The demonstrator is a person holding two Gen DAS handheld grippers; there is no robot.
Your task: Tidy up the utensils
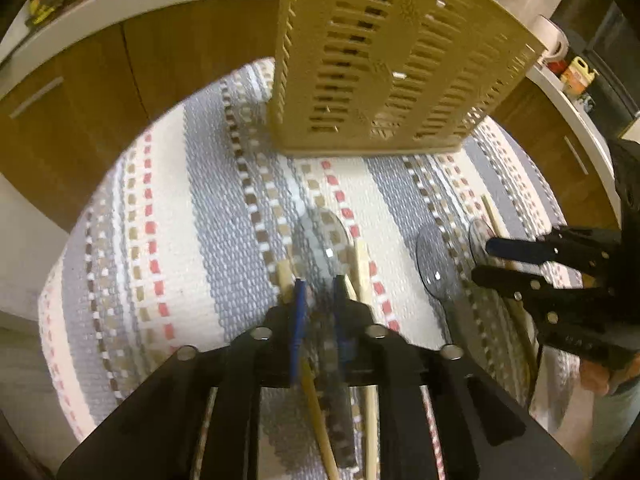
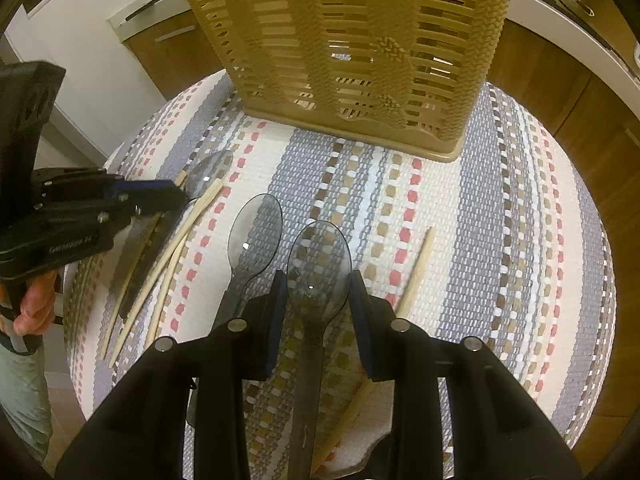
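A tan slotted utensil basket (image 1: 384,60) (image 2: 352,40) stands at the far side of a striped woven mat (image 1: 200,220) (image 2: 500,240). Three clear grey plastic spoons and several pale chopsticks lie on the mat. My left gripper (image 1: 318,284) is shut on the left spoon (image 1: 320,240) (image 2: 210,172), with chopsticks (image 1: 362,268) alongside its fingers. My right gripper (image 2: 319,280) is open, its fingers on either side of the right spoon (image 2: 319,264) without pressing it. The middle spoon (image 2: 256,232) (image 1: 436,264) lies between the grippers.
One chopstick (image 2: 418,272) lies just right of my right gripper. More chopsticks (image 2: 168,256) lie fanned under the left gripper (image 2: 160,196). Wooden cabinets (image 1: 80,120) and a white counter edge (image 2: 560,4) surround the mat's table.
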